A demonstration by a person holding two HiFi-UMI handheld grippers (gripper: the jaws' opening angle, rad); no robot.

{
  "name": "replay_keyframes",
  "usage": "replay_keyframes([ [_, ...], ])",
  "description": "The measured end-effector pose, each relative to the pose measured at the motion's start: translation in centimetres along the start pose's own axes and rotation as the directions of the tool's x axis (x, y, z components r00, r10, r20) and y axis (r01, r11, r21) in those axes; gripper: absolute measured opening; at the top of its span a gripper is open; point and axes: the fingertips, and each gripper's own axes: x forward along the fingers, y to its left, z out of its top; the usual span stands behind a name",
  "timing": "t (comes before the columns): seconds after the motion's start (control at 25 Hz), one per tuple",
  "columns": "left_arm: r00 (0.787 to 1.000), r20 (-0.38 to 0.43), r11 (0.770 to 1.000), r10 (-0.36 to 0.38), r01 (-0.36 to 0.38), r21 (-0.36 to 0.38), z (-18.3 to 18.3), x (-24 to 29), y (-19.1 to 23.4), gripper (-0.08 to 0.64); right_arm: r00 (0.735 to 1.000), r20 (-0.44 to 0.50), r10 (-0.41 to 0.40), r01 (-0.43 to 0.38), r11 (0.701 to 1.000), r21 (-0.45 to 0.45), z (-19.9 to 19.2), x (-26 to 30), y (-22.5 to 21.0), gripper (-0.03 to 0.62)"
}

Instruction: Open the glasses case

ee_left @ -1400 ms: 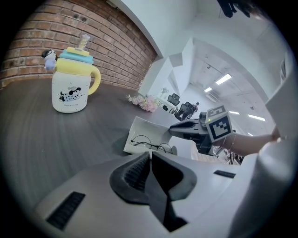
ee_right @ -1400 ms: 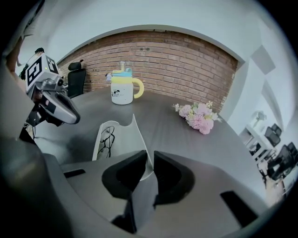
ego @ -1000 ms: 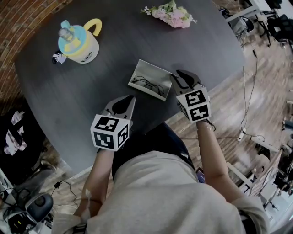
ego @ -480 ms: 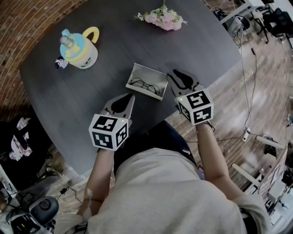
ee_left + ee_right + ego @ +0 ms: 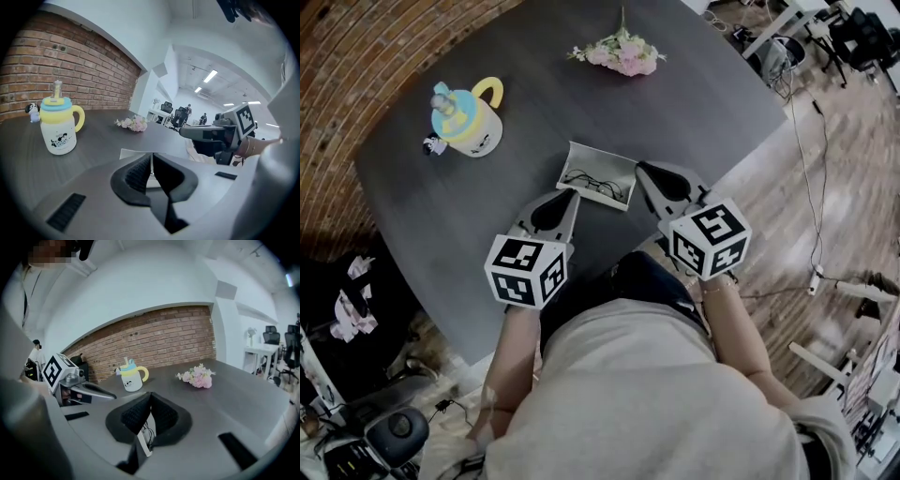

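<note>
The white glasses case [image 5: 598, 175] lies open on the dark table [image 5: 703, 103], with black-framed glasses [image 5: 602, 185] inside. My left gripper [image 5: 570, 195] hangs just short of the case's near left corner, shut and empty. My right gripper [image 5: 643, 169] is by the case's right end; its jaws are closing to shut with nothing between them. In the left gripper view the gripper [image 5: 151, 155] has its tips together, and the case [image 5: 133, 153] lies just beyond. In the right gripper view the gripper [image 5: 150, 394] also has its tips together, and the case [image 5: 143, 445] shows below them.
A white cup with a blue lid and yellow handle [image 5: 469, 117] stands at the table's far left, with a small figurine [image 5: 434, 146] beside it. Pink flowers [image 5: 619, 53] lie at the far side. The table's near edge runs just below the grippers.
Both grippers have risen off the table near the case. The right gripper has rolled and its jaws have come together. The case stays open in place.
</note>
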Motion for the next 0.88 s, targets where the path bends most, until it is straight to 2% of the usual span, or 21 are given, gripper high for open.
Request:
replay_keyframes([
  [0.28, 0.999, 0.043, 0.999, -0.003, 0.002, 0.040, 2.1, 0.0, -1.5, 0.032, 0.984, 0.088, 0.153, -0.152, 0.988, -0.016, 2.2, -2.3, 2.2, 0.006],
  [0.36, 0.999, 0.052, 0.999, -0.011, 0.008, 0.049, 2.4, -0.1, -2.0, 0.032, 0.969, 0.129, 0.213, -0.217, 0.976, 0.021, 2.6, -3.0, 3.1, 0.005],
  [0.44, 0.999, 0.051, 0.998, -0.015, 0.012, 0.067, 2.5, -0.1, -2.5, 0.032, 0.958, 0.157, 0.240, -0.254, 0.964, 0.079, 2.8, -3.5, 3.6, 0.005],
  [0.52, 0.999, 0.044, 0.997, -0.016, 0.013, 0.082, 2.3, -0.1, -2.9, 0.032, 0.960, 0.159, 0.228, -0.246, 0.964, 0.102, 2.7, -3.8, 3.8, 0.005],
  [0.72, 1.000, 0.026, 0.995, -0.007, 0.005, 0.100, 1.3, -0.3, -3.7, 0.032, 0.982, 0.114, 0.152, -0.166, 0.978, 0.124, 1.1, -3.7, 3.3, 0.005],
  [0.88, 1.000, 0.010, 0.998, 0.007, -0.007, 0.068, 0.1, -0.6, -3.7, 0.032, 0.988, 0.083, 0.132, -0.142, 0.982, 0.128, -0.1, -3.5, 3.1, 0.005],
])
